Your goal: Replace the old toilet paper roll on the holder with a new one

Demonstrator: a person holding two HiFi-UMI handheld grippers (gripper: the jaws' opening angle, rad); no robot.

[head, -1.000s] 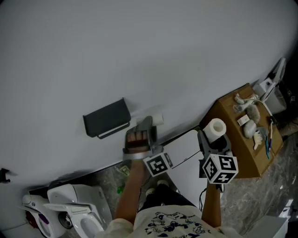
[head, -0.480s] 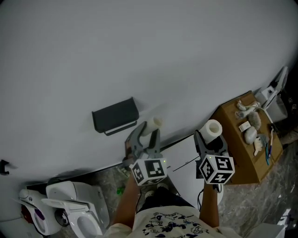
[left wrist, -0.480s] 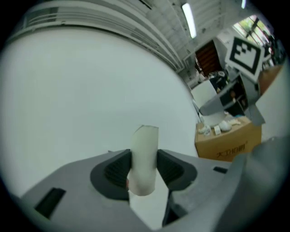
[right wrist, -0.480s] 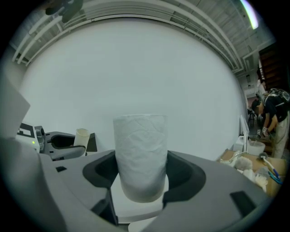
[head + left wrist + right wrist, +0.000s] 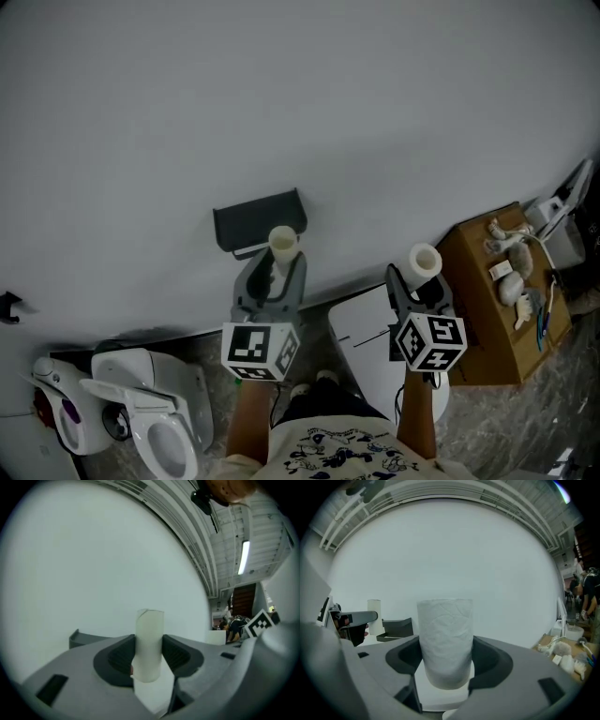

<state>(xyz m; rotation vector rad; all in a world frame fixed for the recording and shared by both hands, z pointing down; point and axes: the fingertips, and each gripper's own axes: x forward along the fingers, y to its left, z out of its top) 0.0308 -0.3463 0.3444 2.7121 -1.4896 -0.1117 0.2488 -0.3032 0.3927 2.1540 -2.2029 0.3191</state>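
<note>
My left gripper (image 5: 273, 272) is shut on the old roll's bare cardboard tube (image 5: 283, 243), which stands upright between the pads just below and in front of the dark wall holder (image 5: 256, 217). The same tube (image 5: 149, 644) rises between the jaws in the left gripper view, where my left gripper (image 5: 149, 660) faces the pale wall. My right gripper (image 5: 420, 281) is shut on the new toilet paper roll (image 5: 425, 260), held upright to the right of the holder. The full white roll (image 5: 446, 639) fills the jaws of my right gripper (image 5: 446, 660), with the holder (image 5: 396, 629) at the left.
A white toilet (image 5: 155, 427) stands at the lower left. A brown cardboard box (image 5: 487, 309) with small items on top sits at the right, and a white lidded bin (image 5: 366, 328) stands between my arms. A grey wall (image 5: 281, 94) fills the upper view.
My left gripper rolled from sideways to level and rose, so the cardboard tube now stands upright under the holder. My right gripper with the new roll shifted slightly left.
</note>
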